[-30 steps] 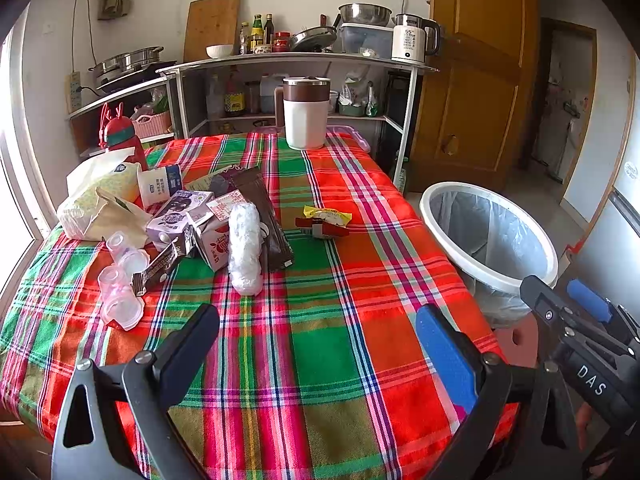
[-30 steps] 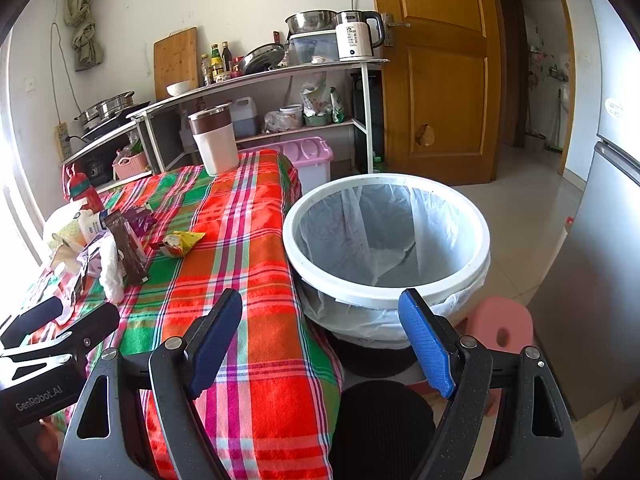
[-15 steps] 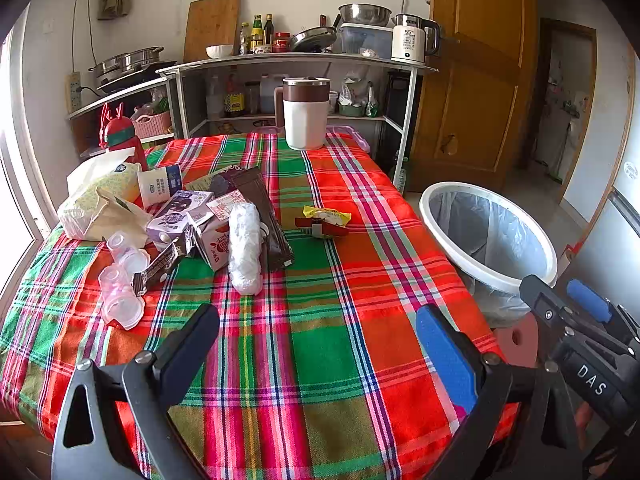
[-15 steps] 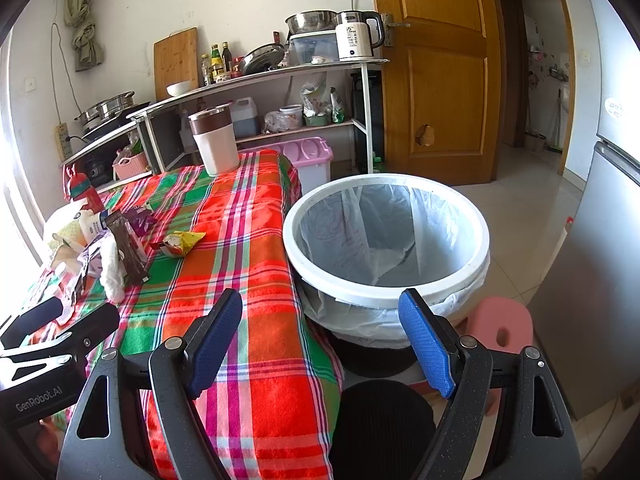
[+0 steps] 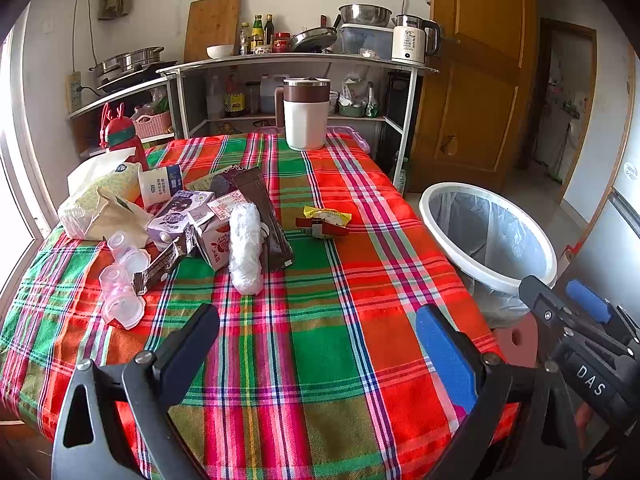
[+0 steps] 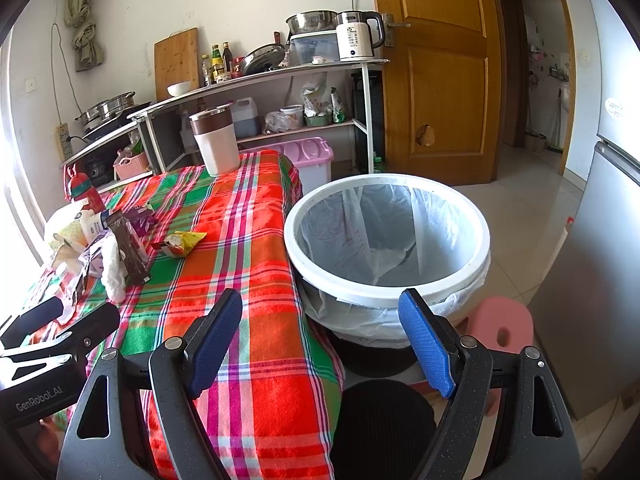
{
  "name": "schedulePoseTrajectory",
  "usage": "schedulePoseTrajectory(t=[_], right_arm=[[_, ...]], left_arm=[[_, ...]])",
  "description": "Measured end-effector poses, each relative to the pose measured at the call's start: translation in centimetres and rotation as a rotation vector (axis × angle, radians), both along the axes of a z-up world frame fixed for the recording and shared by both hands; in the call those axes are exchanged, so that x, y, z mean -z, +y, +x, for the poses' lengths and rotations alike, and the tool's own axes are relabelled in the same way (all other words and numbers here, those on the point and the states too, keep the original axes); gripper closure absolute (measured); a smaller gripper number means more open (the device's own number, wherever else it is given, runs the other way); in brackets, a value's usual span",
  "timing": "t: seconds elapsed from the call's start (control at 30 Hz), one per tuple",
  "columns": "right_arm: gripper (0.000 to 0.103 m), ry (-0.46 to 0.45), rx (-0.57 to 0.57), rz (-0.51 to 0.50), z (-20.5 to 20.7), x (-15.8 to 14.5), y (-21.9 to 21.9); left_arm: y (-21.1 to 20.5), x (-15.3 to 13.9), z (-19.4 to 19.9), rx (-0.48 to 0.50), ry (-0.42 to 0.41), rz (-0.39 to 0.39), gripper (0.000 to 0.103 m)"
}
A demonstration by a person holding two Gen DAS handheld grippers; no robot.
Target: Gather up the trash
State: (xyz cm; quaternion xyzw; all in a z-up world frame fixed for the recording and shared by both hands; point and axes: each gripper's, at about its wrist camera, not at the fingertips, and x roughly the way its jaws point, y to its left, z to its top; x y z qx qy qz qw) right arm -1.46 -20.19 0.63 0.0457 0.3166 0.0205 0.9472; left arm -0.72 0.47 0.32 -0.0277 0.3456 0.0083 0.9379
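On the left wrist view: a table under a red, green and pink plaid cloth (image 5: 320, 340). Left gripper (image 5: 318, 336), black arms with blue pads, jaws spread wide, holding nothing, above the near bare stretch of cloth. Trash heap at the left side of the table: a crumpled cream paper bag (image 5: 100, 204), a white paper cup with blue print (image 5: 160, 186), a purple-and-white carton (image 5: 178, 218), a flattened white milk carton with red print (image 5: 218, 240), a long dark brown foil wrapper (image 5: 264, 216), a wad of clear crinkled plastic (image 5: 245, 250) lying against that wrapper, and clear plastic cups (image 5: 120, 284) at the near left edge. Apart from the heap, near the table's middle: a yellow-and-red snack packet (image 5: 324, 220). At the far end: a white tumbler with brown lid band (image 5: 306, 114), upright. A red bottle with antler cap (image 5: 120, 136) stands at the far left. Off the table's right edge: a round white bin with a clear liner (image 5: 486, 236). Right gripper (image 5: 580, 316) shows at the lower right corner.

On the right wrist view: right gripper (image 6: 320, 336), blue pads set wide apart, empty, between the cloth's edge and the white bin (image 6: 388, 240), which stands just beside the table. Liner looks empty. Yellow snack packet (image 6: 182, 242) and brown wrapper (image 6: 128, 248) lie on the cloth to the left. A pink plastic stool (image 6: 500, 328) sits beside the bin. Left gripper (image 6: 60, 328) at the left edge.
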Motion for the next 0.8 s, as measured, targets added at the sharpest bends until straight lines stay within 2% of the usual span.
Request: schedulePoseTrajectory(t=[0.6, 0.8], right_arm=[[0.022, -0.002, -0.002, 0.002, -0.2, -0.1, 0.0], [0.022, -0.015, -0.039, -0.003, 0.4, 0.0, 0.5]], left_arm=[[0.0, 0.0, 0.0, 0.001, -0.002, -0.002, 0.003], [1.2, -0.1, 0.0, -0.017, 0.008, -0.003, 0.003]])
